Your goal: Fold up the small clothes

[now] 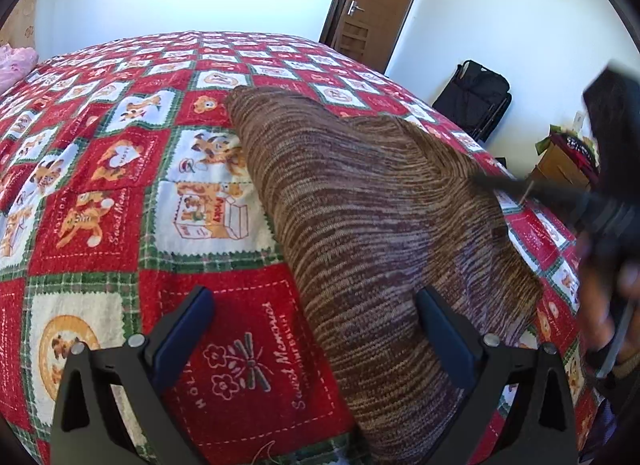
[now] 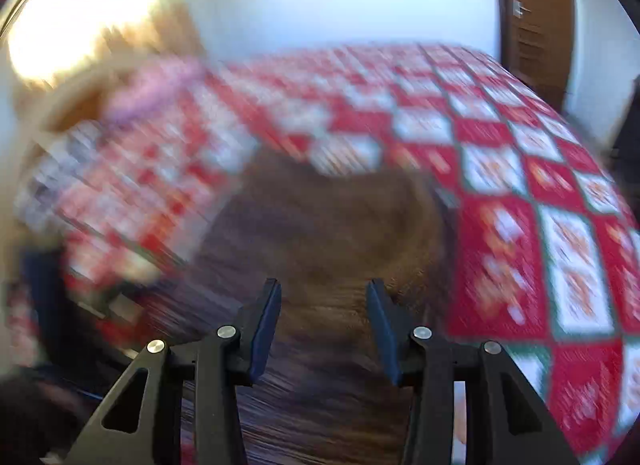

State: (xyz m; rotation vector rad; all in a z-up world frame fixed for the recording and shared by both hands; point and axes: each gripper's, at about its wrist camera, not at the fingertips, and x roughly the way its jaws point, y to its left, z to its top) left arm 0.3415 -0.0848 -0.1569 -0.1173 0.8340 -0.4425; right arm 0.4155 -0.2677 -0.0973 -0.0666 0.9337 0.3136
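Observation:
A brown and grey striped knit garment [image 1: 372, 217] lies on the bed, running from near me towards the far side. My left gripper [image 1: 314, 301] is open and empty, with its right finger over the garment's near part and its left finger over the blanket. My right gripper [image 2: 323, 297] is open above the same garment [image 2: 320, 217]; that view is blurred by motion. The right gripper's dark body [image 1: 608, 185] shows at the right edge of the left wrist view, beside the garment.
The bed carries a red, white and green patchwork blanket [image 1: 104, 169] with cartoon prints. A pink item [image 1: 14, 63] lies at the far left corner. A brown door [image 1: 380, 5], a black bag [image 1: 476, 97] and a wooden cabinet [image 1: 560, 165] stand beyond the bed.

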